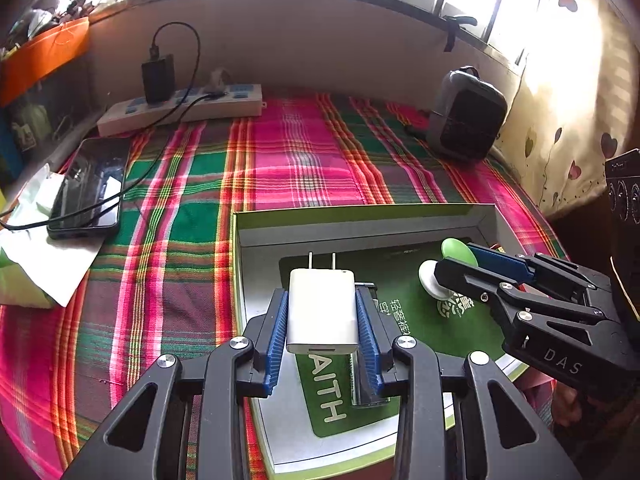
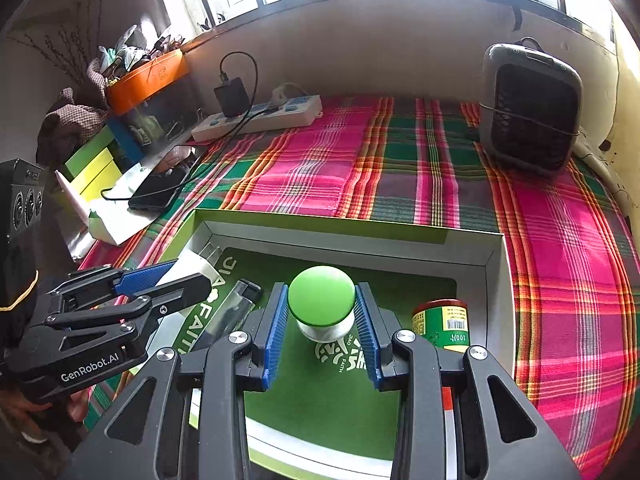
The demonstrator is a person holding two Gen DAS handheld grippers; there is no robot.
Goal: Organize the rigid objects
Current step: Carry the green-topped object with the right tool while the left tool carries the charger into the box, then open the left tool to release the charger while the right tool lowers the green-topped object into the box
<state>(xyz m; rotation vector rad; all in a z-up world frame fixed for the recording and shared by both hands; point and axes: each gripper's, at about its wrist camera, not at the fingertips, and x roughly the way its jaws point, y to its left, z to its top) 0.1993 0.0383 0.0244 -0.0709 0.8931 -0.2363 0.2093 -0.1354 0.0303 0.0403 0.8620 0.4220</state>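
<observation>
Left gripper point(image 1: 322, 312) clamped on white USB charger point(image 1: 322, 312), right gripper point(image 2: 322, 312) clamped on green-capped white jar point(image 2: 322, 300), both over open box point(image 2: 496, 264).

Both grippers: black skeletal linkages, silver pivot screws, blue ribbed pads point(image 1: 280, 332). Left gripper point(image 2: 176, 276) marked "GenRobot.AI"; right gripper point(image 1: 460, 260) marked "DAS".

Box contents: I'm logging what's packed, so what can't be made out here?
- Lighter: right wrist view, lower part hidden behind the left hand-held gripper.
- Green can: label print too small; base hidden behind right hand-held gripper.
- Box: near edge cut off in both views.
</observation>
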